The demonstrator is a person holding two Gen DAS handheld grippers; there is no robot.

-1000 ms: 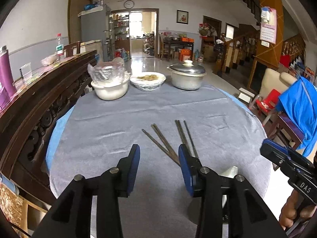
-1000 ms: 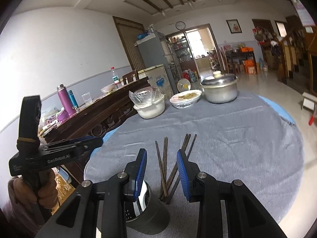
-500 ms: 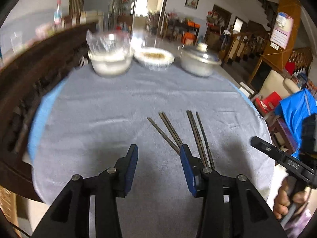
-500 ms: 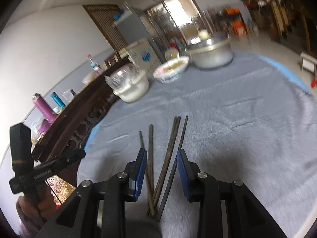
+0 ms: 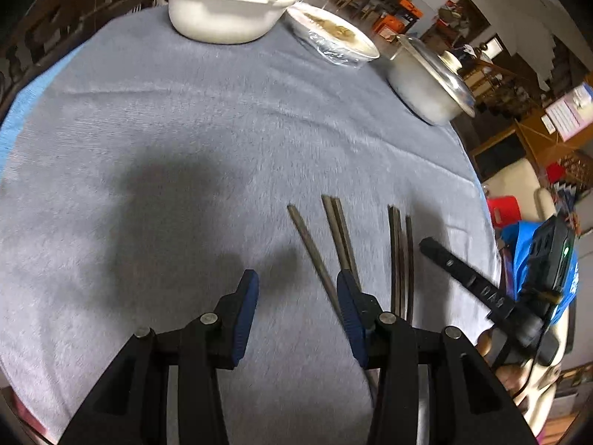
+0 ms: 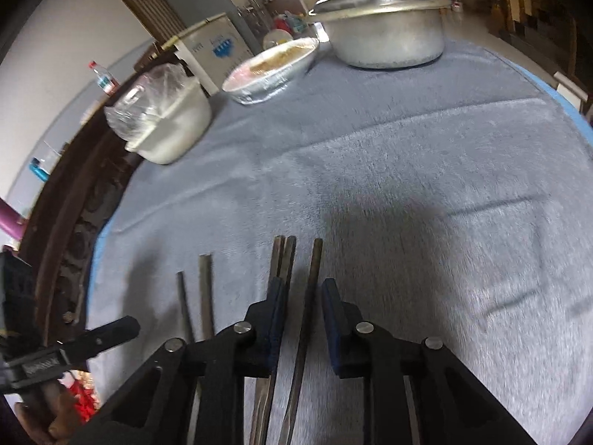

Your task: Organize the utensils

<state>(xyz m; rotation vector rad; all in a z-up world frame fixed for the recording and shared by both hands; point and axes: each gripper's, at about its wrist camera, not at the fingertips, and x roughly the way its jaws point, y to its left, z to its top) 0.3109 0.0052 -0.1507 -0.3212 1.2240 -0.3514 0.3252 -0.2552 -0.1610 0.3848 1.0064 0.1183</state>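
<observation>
Several dark chopsticks lie fanned on the grey tablecloth (image 5: pixel 185 148). In the right wrist view a single chopstick (image 6: pixel 313 270) runs between the jaws of my right gripper (image 6: pixel 304 311). The jaws are closing and the blue pads stand a little off it. A touching pair (image 6: pixel 283 259) lies just left of the left pad, and two more chopsticks (image 6: pixel 204 289) lie further left. My left gripper (image 5: pixel 296 296) hangs open over bare cloth. One slanted chopstick (image 5: pixel 313 252) passes under its right fingertip.
A white pot under a plastic bag (image 5: pixel 222 18), a film-covered bowl (image 5: pixel 333 37) and a lidded metal pot (image 5: pixel 430 85) stand along the table's far side. A dark carved wooden bench (image 6: pixel 74 230) borders the left. The table edge drops off at the right (image 5: pixel 485 200).
Both grippers have come forward and down and tipped toward the cloth, so the chopsticks look much nearer. The right jaws have narrowed around one chopstick. The left jaws keep about the same width.
</observation>
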